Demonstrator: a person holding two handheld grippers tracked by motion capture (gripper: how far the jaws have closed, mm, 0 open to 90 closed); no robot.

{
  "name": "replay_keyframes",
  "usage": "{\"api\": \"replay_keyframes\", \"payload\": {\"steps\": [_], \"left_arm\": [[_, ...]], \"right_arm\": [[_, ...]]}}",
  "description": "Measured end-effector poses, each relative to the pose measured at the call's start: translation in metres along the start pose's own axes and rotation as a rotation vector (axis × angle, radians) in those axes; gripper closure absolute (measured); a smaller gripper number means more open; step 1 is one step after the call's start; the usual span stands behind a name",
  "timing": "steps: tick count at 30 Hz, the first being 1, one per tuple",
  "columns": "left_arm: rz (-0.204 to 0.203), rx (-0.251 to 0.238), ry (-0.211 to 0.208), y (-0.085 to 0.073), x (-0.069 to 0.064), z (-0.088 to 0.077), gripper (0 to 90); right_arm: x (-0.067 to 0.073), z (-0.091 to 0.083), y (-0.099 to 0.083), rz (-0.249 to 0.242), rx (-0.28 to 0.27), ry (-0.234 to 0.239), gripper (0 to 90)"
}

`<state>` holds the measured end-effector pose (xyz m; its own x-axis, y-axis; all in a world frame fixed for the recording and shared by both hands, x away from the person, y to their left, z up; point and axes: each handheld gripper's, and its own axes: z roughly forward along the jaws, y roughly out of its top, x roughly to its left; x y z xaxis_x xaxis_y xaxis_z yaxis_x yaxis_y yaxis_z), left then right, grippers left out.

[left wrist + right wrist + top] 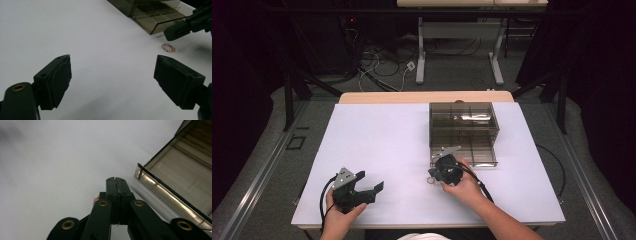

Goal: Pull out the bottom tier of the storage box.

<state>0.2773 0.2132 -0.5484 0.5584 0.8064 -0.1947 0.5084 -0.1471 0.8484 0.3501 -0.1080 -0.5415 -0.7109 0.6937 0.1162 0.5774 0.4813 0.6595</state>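
A small pink beaded ring point(430, 181) lies flat on the white table point(377, 140), just in front of a smoked clear drawer box point(464, 120) whose lower drawer point(467, 156) is pulled out. My right gripper point(433, 173) hovers right over the ring, jaws pressed together with nothing between them. In the right gripper view the shut jaws point(116, 180) point past the drawer's corner point(140, 170), and a bit of the ring point(95, 199) peeks out beside them. My left gripper point(371, 181) rests open near the front left; its view shows the ring point(168, 48) lying loose beneath the right gripper point(178, 29).
The drawer box stands at the back right of the table, its open drawer point(155, 17) divided into compartments. Beyond the table's far edge are table legs point(420, 55) and cables on the floor. Bare white surface spreads to the left and middle.
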Motion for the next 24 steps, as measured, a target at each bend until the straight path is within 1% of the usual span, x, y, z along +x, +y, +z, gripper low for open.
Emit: {"api": "replay_keyframes", "payload": {"steps": [2, 3, 4, 5, 6, 7, 10, 11, 13, 15, 17, 18, 19, 20, 22, 23, 24], "left_arm": [[0.0, -0.001, 0.001, 0.0, -0.0001, 0.0, 14.8], [0.0, 0.0, 0.0, 0.0, 0.0001, 0.0, 14.8], [-0.002, 0.0, 0.0, 0.0, 0.0002, 0.0, 14.8], [-0.002, 0.001, 0.0, 0.0, 0.0002, 0.0, 14.8], [-0.002, 0.0, 0.0, 0.0, 0.0002, 0.0, 14.8], [-0.001, 0.0, 0.0, 0.0, 0.0002, 0.0, 14.8], [0.001, -0.001, 0.003, 0.0, 0.0004, -0.0003, 14.8], [0.002, -0.001, 0.003, 0.0001, 0.0005, -0.0004, 14.8], [0.002, -0.001, 0.004, 0.0, 0.0005, -0.0004, 14.8], [0.001, -0.001, 0.004, 0.0, 0.0004, -0.0004, 14.8], [0.001, -0.001, 0.004, 0.0, 0.0004, -0.0004, 14.8], [0.002, -0.001, 0.004, -0.0001, 0.0004, -0.0005, 14.8], [0.001, -0.001, 0.004, -0.0001, 0.0005, -0.0005, 14.8], [0.001, 0.0, 0.004, 0.0, 0.0006, -0.0006, 14.8], [-0.003, -0.001, 0.003, 0.0, 0.0004, -0.0006, 14.8], [0.0, -0.001, 0.004, 0.0001, 0.0005, -0.0007, 14.8], [0.0, 0.0, 0.004, 0.0001, 0.0005, -0.0006, 14.8]], "right_arm": [[-0.0001, 0.0005, -0.0001, -0.004, 0.008, 0.009, 90.0], [0.0006, 0.0028, -0.0008, 0.002, -0.012, 0.011, 89.2], [-0.0006, 0.0022, -0.0006, -0.008, 0.021, 0.007, 87.1], [-0.0009, 0.0032, -0.0008, -0.002, 0.034, 0.014, 85.2], [-0.0016, 0.0044, -0.0012, -0.005, 0.041, 0.021, 85.0], [-0.0015, 0.0052, -0.0016, -0.006, 0.043, 0.015, 84.5], [-0.0011, 0.0071, -0.0023, -0.007, 0.047, 0.02, 82.9], [-0.0017, 0.0077, -0.0024, -0.019, 0.048, 0.011, 82.4], [-0.0014, 0.0084, -0.0029, -0.013, 0.053, 0.009, 82.0], [-0.0018, 0.009, -0.0034, -0.017, 0.047, 0.01, 82.0], [-0.0022, 0.0091, -0.0037, -0.018, 0.042, 0.02, 82.0], [-0.0026, 0.0091, -0.0039, -0.023, 0.041, 0.022, 82.0], [-0.0037, 0.0095, -0.0041, -0.039, 0.038, 0.02, 82.0], [-0.0025, 0.0093, -0.0044, -0.03, 0.038, 0.022, 82.0], [-0.0015, 0.0092, -0.0055, -0.058, 0.034, 0.008, 83.6], [-0.0012, 0.0094, -0.006, -0.081, 0.028, 0.004, 84.6], [0.0003, 0.0093, -0.0067, -0.086, 0.026, -0.006, 85.4]]}}
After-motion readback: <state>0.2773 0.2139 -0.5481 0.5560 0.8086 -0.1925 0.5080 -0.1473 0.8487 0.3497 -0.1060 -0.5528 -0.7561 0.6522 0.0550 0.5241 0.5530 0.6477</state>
